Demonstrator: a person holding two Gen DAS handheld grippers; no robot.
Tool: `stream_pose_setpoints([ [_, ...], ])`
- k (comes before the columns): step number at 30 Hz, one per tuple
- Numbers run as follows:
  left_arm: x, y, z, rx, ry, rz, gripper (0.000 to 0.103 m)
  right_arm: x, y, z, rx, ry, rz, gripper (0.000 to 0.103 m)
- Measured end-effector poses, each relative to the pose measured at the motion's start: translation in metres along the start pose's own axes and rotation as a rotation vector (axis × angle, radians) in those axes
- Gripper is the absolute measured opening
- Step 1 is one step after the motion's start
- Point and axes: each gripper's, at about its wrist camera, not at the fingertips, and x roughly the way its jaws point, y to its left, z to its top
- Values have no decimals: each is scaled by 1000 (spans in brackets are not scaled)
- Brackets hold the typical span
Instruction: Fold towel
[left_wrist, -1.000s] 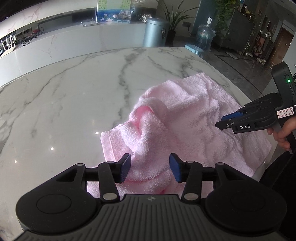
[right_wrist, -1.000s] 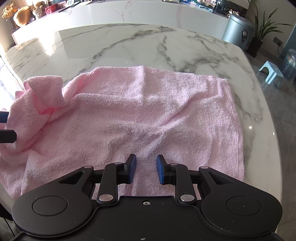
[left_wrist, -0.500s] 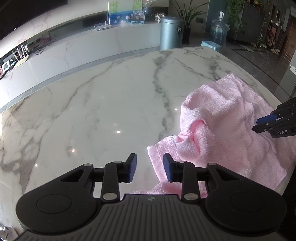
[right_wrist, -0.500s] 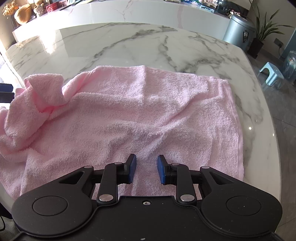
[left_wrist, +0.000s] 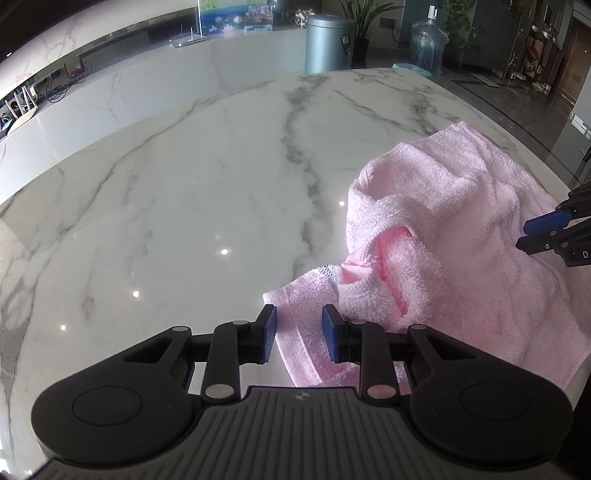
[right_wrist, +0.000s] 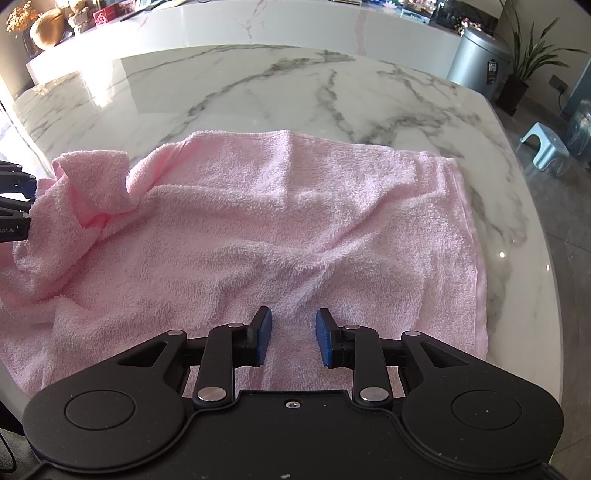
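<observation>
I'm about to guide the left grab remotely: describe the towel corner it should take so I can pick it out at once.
On the white marble table lies one pink towel, mostly flat but bunched along its left side. The corner is the flat flap below that bunch, lying between the closing pads of the left gripper. Unlike the fluffy folds beside it, it shows a smooth woven hem band.

— What did we see around the white marble table (left_wrist: 192, 192)?
— We saw a grey bin (left_wrist: 330, 44) beyond its far edge, a potted plant (right_wrist: 524, 62) beside that, and a water jug (left_wrist: 428, 44) further right.
— And on the floor?
— We noticed a pale blue stool (right_wrist: 546, 146).
</observation>
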Motion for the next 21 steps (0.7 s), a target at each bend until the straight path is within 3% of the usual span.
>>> stream_pose_setpoints([
  [6, 1, 9, 1, 3, 7, 72, 11, 1, -4, 0, 3, 5, -8, 30],
  [15, 4, 63, 2, -7, 51, 243, 11, 4, -17, 1, 25, 9, -29, 35],
  [21, 9, 92, 5, -7, 72, 308, 11, 6, -33, 3, 41, 14, -47, 40],
])
